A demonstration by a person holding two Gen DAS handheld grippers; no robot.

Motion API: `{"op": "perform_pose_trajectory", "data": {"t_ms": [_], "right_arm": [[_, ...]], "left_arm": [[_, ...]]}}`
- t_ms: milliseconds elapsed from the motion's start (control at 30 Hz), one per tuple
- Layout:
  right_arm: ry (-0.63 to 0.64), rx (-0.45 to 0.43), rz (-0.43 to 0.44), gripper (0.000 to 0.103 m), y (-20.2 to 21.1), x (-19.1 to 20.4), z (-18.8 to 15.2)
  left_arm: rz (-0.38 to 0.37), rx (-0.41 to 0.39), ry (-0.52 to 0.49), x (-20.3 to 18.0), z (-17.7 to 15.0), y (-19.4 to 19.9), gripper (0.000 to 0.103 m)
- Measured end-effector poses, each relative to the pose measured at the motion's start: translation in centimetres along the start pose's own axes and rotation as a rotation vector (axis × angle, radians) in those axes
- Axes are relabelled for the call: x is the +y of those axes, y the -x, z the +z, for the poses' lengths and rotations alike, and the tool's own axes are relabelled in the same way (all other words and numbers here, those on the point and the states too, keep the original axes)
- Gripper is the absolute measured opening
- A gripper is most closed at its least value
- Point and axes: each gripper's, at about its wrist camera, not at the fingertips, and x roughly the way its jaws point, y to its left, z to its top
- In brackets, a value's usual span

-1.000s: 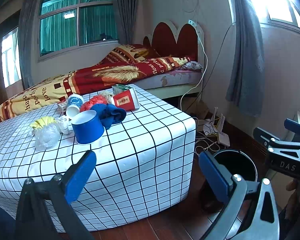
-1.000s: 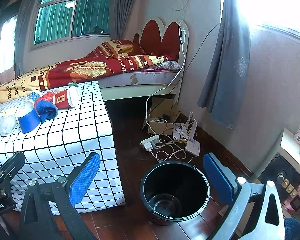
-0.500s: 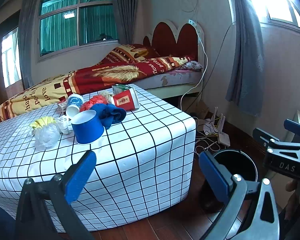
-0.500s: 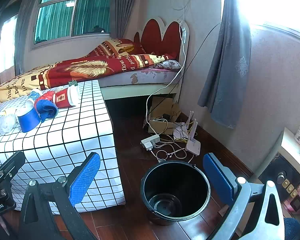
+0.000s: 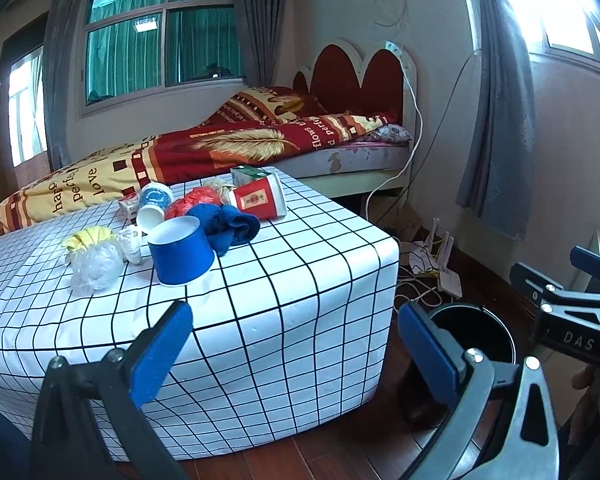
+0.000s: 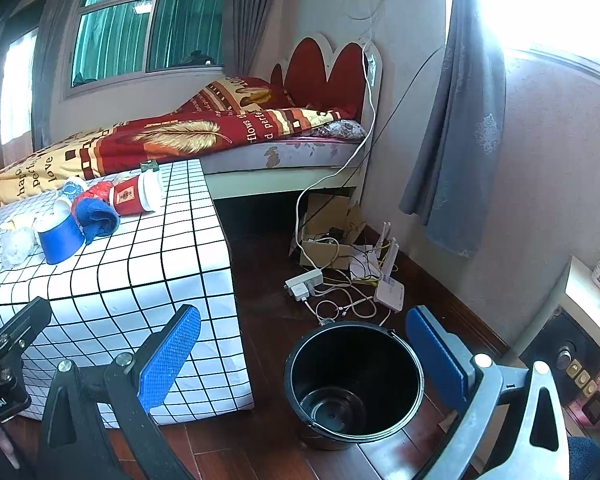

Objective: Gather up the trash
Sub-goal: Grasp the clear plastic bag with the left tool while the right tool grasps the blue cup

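Both grippers, left (image 5: 296,344) and right (image 6: 304,348), gape wide and empty, the bucket (image 6: 354,384) waiting lower centre to take the trash (image 5: 180,232) piled centre-left.

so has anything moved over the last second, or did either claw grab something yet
Nothing visibly changed. The left claw and right claw hang open and empty, the blue paper cup and other litter lie untouched on the white grid-patterned table, and the black round plastic bin stands in the same spot on the floor.
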Motion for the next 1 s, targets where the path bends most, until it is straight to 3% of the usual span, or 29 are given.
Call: {"op": "perform_pose_trajectory", "data": {"t_ms": [267,433,533,667,867,1000], "right_arm": [[0.067,0.015,0.122,0.103,-1.8,3.1,1.0],[0.151,-0.013,0.219,0.103,-3.5,7.4,2.3],[0.182,0.05,0.27,0.103,-5.0,9.9,3.0],[0.164,0.053,0.368,0.103,-5.7,12.8,4.2],[0.217,0.045,0.504,0.103,-7.6,18.5,5.1],[0.259,0.051,0.596,0.092,-9.1,22.9,5.4]], "left_arm": [[0.038,0.023,0.048,3.9,0.3,-0.9,0.103],[0.094,-0.046,0.131,8.4,0.8,-0.6,0.103],[0.157,-0.057,0.126,10.5,1.2,-0.7,0.103],[0.238,0.003,0.152,14.1,1.4,-1.7,0.103],[0.274,0.038,0.242,19.5,0.1,-3.2,0.103],[0.283,0.051,0.276,22.3,-0.4,-4.4,0.099]]}}
